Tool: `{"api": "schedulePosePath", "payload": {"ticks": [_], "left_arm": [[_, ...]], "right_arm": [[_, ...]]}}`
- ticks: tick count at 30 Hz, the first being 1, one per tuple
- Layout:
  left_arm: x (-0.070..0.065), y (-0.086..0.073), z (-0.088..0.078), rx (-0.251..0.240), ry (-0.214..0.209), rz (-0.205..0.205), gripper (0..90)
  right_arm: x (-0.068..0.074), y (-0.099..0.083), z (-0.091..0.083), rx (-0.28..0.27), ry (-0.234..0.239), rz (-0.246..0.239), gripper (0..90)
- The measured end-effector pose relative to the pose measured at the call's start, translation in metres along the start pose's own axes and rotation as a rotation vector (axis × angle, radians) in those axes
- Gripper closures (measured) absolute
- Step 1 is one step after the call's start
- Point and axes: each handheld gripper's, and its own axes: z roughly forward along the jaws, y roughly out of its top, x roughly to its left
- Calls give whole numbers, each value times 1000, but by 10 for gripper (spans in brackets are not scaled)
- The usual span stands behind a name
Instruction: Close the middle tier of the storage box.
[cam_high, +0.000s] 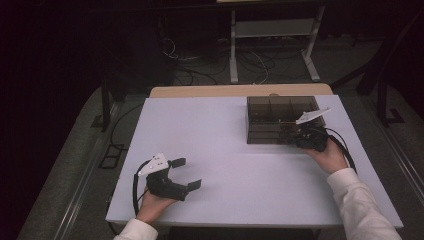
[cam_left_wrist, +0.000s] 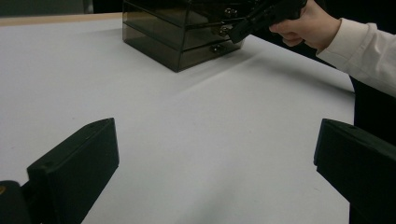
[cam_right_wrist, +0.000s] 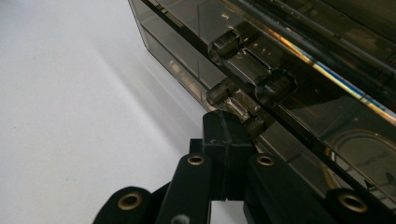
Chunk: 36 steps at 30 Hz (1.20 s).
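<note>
At the far right of the desk (cam_high: 210, 150) a smoked, see-through drawer box (cam_high: 282, 120) is standing, its top split into open compartments and its front carrying small drawers with clear knobs (cam_right_wrist: 219, 93). The right tool (cam_high: 306, 137) is sitting against that front, held by a hand in a white sleeve (cam_high: 357, 205); in the right gripper view its jaws are pressing flat together, with nothing visibly between them, and their tip is resting at or just beside the lowest knob, though whether it is touching cannot be told. The left tool (cam_high: 186, 173) is lying low at the near left, well apart from the box, its jaws spread wide and empty over bare desk, as the left gripper view shows. The work in hand seems to be a drawer being opened, and the box is likely to be handling as a light, rigid, brittle plastic thing: its walls are looking smooth and slippery, so a pull on one knob could be dragging the whole box forward rather than sliding the drawer out. The knobs are small and rounded, offering little purchase, so the jaws would probably be needing to open a little and close squarely around a knob's neck, pulling straight along the drawer's run. The free left tool could be steadying the box by its side wall or top rim.
</note>
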Motion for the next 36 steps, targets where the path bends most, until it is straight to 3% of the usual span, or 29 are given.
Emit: {"api": "schedulePosePath", "payload": {"ticks": [16,22,28,36], "left_arm": [[0,0,0,0,-1,1,0],[-1,0,0,-2,-4,1,0],[-2,1,0,-5,-9,5,0],[-3,1,-1,-12,-15,3,0]], "right_arm": [[-3,1,-1,-16,-8,5,888],[-1,-2,-3,-15,9,16,867],[3,-2,-8,-34,35,30,799],[8,-8,-20,-74,59,78,580]]}}
